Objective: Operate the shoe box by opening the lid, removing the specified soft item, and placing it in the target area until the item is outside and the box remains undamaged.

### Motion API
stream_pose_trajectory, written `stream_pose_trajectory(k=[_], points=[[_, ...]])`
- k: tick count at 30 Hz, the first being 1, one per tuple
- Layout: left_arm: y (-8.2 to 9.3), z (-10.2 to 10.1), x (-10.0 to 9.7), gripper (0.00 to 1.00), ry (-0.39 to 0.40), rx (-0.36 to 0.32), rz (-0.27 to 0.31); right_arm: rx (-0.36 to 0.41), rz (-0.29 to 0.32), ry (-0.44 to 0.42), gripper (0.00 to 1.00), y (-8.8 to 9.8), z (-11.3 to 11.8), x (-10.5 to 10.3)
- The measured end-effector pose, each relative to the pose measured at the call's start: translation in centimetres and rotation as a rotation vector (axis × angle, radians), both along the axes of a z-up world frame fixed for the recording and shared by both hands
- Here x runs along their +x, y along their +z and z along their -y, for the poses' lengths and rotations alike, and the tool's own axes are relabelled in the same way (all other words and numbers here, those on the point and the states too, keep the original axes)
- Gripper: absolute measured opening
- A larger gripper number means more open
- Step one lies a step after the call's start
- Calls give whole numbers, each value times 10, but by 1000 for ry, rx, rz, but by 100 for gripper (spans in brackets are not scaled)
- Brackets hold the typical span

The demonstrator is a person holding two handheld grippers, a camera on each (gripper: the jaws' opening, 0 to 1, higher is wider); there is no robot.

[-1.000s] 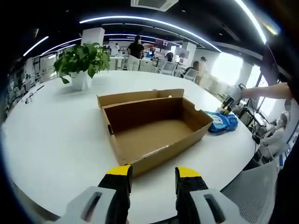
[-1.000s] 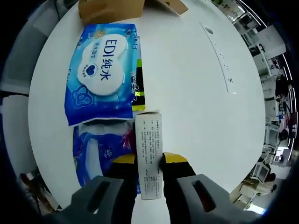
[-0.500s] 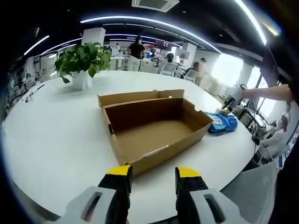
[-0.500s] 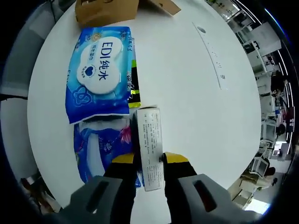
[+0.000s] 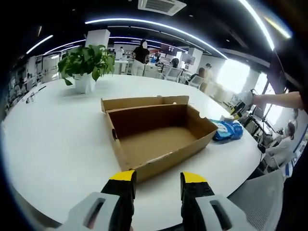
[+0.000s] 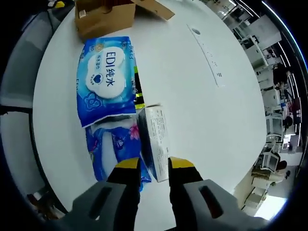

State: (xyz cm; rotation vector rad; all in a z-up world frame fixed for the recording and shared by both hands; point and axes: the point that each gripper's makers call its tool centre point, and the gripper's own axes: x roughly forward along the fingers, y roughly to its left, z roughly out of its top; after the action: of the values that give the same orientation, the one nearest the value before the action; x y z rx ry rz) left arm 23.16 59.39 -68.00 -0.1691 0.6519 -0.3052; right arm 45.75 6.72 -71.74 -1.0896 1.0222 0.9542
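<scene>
Left gripper view looks across a round white worktop (image 5: 57, 144) at an open brown cardboard shoe box (image 5: 156, 132), which sits near the middle with its lid folded back flat behind it and its brown floor bare. The left hand-held gripper (image 5: 158, 179) hangs at the near edge of the worktop, just short of the box's front wall, its yellow-tipped black jaws apart with nothing between them. A green potted plant in a white pot (image 5: 85, 65) stands well beyond the box on the left. To the right of the box lies a blue soft pack of wipes (image 5: 228, 129), and above it a person's arm (image 5: 281, 100) reaches in from the right edge. People and desks fill the office behind.

Right gripper view looks down on the same worktop (image 6: 192, 96). The blue soft pack of wipes (image 6: 107, 79), printed with white lettering, lies flat just below a corner of the cardboard shoe box (image 6: 103, 17). A second blue patterned soft pack (image 6: 113, 151) lies touching its lower edge. A small white rectangular carton with printed text (image 6: 156, 142) stands tilted beside both packs, its lower end between the jaws of the right hand-held gripper (image 6: 154, 163); the jaws are narrow and seem to pinch it, though the contact itself is hard to see.
</scene>
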Motion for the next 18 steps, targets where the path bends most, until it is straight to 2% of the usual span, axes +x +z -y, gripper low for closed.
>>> stream_pose_trajectory(k=[3, 10, 18], points=[[0, 0, 0, 37, 0, -5, 4, 14, 7, -25, 20, 5, 2, 0], [0, 1, 0, 37, -6, -15, 11, 120, 26, -133, 21, 20, -8, 1], [2, 3, 0, 36, -15, -24, 19, 246, 55, -206, 22, 38, -37, -3]])
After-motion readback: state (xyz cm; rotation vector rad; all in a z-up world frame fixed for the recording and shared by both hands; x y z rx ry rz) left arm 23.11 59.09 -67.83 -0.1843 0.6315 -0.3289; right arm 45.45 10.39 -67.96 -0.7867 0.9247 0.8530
